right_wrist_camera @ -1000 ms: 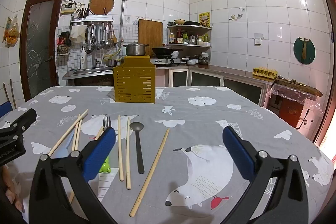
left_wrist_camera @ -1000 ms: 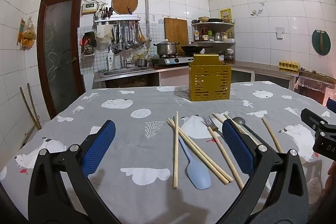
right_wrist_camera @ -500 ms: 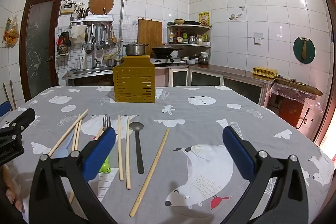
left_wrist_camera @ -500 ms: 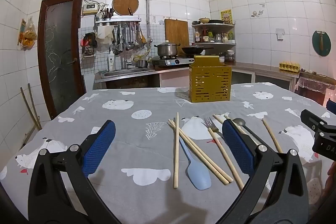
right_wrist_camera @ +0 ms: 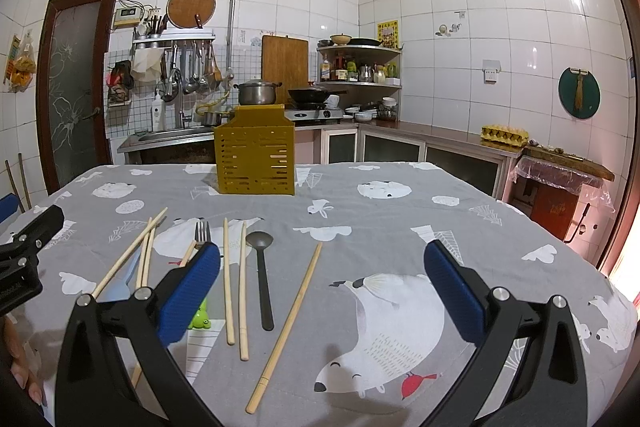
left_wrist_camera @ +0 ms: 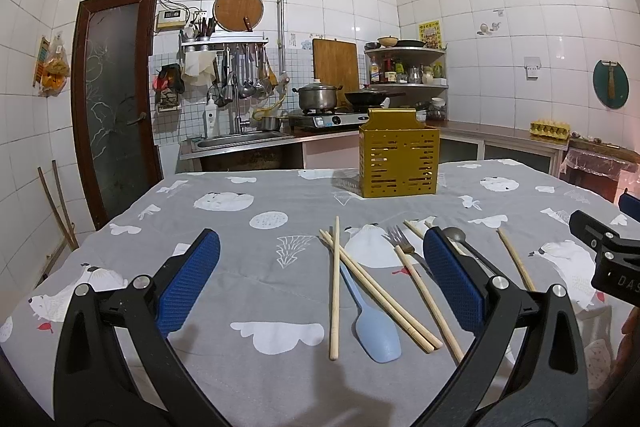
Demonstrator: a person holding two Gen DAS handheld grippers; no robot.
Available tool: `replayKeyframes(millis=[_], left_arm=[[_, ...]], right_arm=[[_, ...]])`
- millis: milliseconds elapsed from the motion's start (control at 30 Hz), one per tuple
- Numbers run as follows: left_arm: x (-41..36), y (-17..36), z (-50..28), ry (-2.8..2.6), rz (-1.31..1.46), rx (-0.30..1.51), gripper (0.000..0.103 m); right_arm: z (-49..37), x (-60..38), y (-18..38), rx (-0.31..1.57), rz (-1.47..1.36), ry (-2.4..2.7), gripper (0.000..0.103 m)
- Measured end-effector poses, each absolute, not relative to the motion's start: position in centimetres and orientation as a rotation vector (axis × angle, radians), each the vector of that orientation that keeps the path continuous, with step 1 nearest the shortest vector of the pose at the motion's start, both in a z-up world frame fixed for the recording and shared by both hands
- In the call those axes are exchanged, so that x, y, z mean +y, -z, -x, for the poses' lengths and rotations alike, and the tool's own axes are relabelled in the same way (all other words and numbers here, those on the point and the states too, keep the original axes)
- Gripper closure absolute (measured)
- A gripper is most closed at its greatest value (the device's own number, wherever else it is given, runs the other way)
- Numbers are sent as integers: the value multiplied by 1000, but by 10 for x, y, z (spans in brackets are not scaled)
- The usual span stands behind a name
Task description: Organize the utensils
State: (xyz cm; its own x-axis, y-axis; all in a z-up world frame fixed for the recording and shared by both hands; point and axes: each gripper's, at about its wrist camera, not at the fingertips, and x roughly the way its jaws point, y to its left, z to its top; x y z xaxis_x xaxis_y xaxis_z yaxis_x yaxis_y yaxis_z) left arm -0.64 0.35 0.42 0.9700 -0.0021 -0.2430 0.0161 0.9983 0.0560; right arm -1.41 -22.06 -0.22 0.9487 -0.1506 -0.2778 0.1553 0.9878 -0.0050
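Note:
Loose utensils lie on a grey patterned tablecloth (left_wrist_camera: 248, 267). In the left wrist view I see wooden chopsticks (left_wrist_camera: 334, 287), a light blue spatula (left_wrist_camera: 374, 329) and a fork (left_wrist_camera: 400, 243). The right wrist view shows a dark spoon (right_wrist_camera: 262, 275), a pair of chopsticks (right_wrist_camera: 236, 287), a single chopstick (right_wrist_camera: 290, 323) and the fork (right_wrist_camera: 202, 231). A yellow slotted utensil holder (left_wrist_camera: 398, 159) (right_wrist_camera: 255, 157) stands upright behind them. My left gripper (left_wrist_camera: 320, 279) hovers open over the near chopsticks and spatula. My right gripper (right_wrist_camera: 322, 287) is open above the single chopstick. Neither holds anything.
A kitchen counter with a sink (left_wrist_camera: 244, 139), a stove with a pot (left_wrist_camera: 318, 97) and corner shelves (left_wrist_camera: 406, 67) lies beyond the table. A brown door (left_wrist_camera: 114, 99) stands at the left. The cloth right of the utensils (right_wrist_camera: 460, 227) is bare. A small green object (right_wrist_camera: 199, 321) sits by my right gripper's left finger.

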Motion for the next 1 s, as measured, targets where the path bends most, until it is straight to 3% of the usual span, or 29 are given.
replayKeyframes(millis=[1000], left_arm=[[-3, -7, 9, 21, -58, 241, 5]], right_arm=[[10, -220, 8, 289, -17, 157, 4]])
